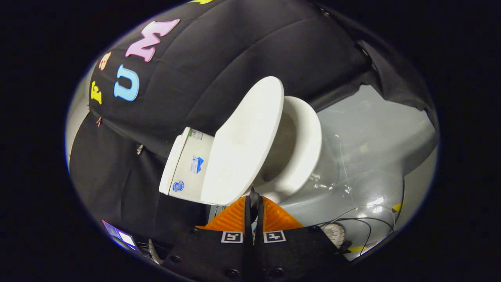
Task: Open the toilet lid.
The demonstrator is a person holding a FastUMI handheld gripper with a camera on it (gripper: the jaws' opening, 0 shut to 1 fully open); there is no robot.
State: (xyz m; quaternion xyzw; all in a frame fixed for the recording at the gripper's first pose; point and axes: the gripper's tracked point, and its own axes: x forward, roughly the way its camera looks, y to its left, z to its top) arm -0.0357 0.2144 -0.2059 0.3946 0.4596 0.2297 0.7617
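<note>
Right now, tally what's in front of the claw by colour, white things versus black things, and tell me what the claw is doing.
White: 3 (toilet lid, raised; toilet seat; tank)
Black: 1 (cable on the floor)
Total: 4
The claw is shut, fingers together just below the lid's edge, holding nothing.

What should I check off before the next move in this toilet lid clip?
1. Lid raised: ok, the toilet lid stands up off the seat, near the tank.
2. Bowl exposed: ok, the opening shows past the lid.
3. Claw state: ok, the claw has its fingers pressed together, holding nothing.
4. Claw free of lid: cannot tell, the fingertips sit right at the lid's lower edge.
5. Lid resting against tank: cannot tell from this angle.
6. Cables on the floor: ok, apart from the fingers.
</note>
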